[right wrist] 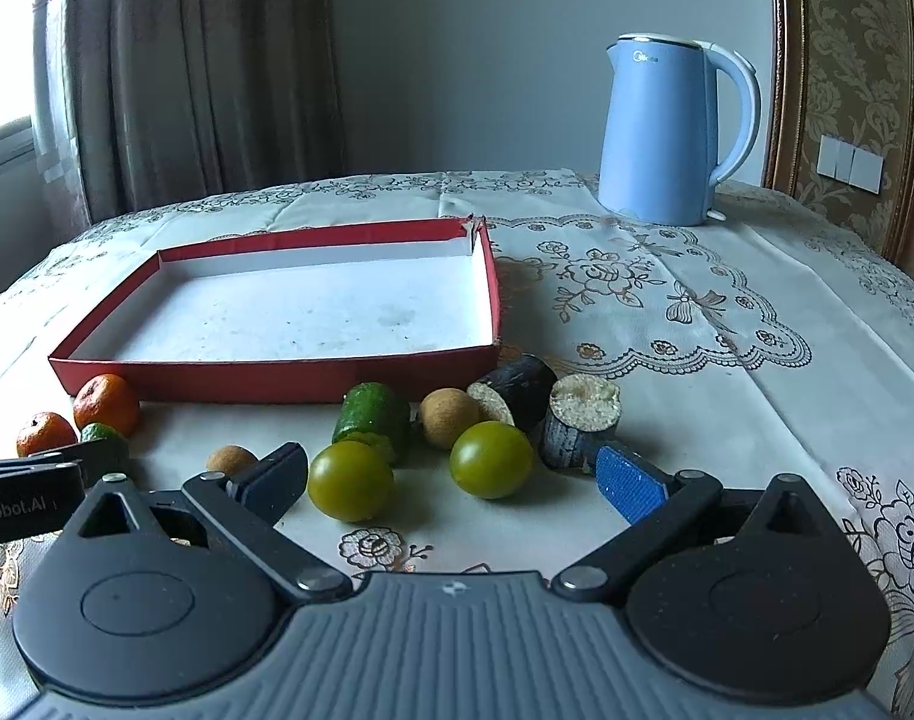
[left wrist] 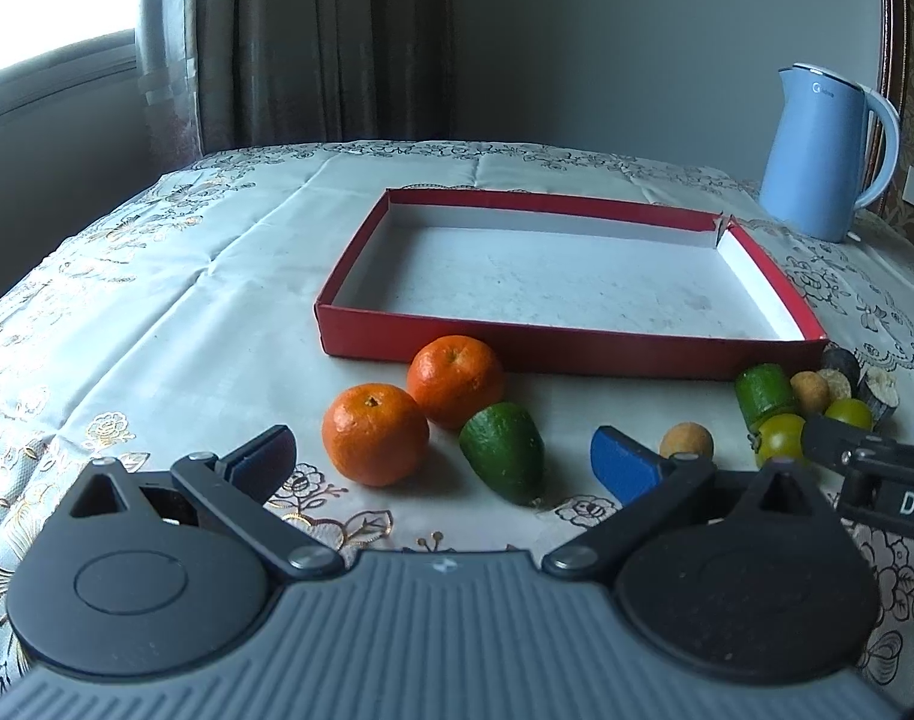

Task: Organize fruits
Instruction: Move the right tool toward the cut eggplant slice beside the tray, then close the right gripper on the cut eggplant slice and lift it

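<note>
orange mandarins (left wrist: 417,408): two; green tomatoes (right wrist: 420,468): two; longans (right wrist: 447,417): two.

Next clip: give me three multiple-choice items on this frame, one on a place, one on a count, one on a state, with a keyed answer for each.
1. Where is the blue kettle?
A. inside the tray
B. on the table beyond the tray's far right corner
C. beside the oranges

2. How many oranges are there?
A. one
B. two
C. four

3. What does the red tray hold?
A. nothing
B. two green tomatoes
C. the avocado

Answers:
1 B, the kettle stands past the torn corner.
2 B, both sit beside the avocado.
3 A, its white floor is bare.
</note>
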Motion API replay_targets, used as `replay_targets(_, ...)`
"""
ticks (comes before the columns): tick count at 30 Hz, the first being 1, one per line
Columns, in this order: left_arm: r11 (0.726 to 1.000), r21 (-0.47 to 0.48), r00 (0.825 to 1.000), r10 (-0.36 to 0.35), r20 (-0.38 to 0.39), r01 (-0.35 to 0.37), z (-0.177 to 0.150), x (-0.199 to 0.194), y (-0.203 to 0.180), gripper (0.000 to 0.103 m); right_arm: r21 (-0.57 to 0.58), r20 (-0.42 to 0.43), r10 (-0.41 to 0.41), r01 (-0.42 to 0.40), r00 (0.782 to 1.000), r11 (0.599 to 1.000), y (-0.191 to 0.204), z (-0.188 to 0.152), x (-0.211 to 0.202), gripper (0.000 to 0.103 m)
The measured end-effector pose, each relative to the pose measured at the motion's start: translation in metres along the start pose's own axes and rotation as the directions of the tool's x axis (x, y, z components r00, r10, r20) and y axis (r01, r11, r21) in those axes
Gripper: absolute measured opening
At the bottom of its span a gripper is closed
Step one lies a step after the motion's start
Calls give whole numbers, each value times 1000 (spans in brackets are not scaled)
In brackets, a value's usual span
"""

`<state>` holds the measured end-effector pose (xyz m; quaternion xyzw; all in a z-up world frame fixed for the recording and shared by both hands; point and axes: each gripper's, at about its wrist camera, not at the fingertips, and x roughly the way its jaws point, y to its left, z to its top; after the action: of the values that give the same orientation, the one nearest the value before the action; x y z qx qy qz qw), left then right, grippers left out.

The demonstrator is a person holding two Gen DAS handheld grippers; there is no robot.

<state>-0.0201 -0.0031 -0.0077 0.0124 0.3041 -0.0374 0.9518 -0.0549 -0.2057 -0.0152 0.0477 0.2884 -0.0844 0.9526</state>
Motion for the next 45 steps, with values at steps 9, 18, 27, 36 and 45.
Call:
replay_targets(9, 1000, 6, 1000, -4, 3, 4, -2, -2, -3, 103, 4, 14, 4, -4, 1000, 1000, -4, -2, -5, 103)
replay_targets(18, 1000, 24, 1000, -14, 9, 14, -8, -3, -3, 103, -4, 39, -38, 38, 999, 999, -25, -12, -16, 103)
replay_targets(27, 999, 21, 999, -50, -5, 50, -19, 0, 0, 103, 32, 67, -75, 73, 995, 997, -75, -27, -29, 103)
replay_targets(36, 995, 74, 997, -64, 37, 61, -23, -2, -9, 103, -52, 122, -79, 86, 989, 995, -75, -8, -16, 103)
replay_targets(45, 994, 75, 996, -78, 29, 76, -21, 4, -8, 103, -184, 48, -43, 51, 998, 981, -68, 2, 24, 76)
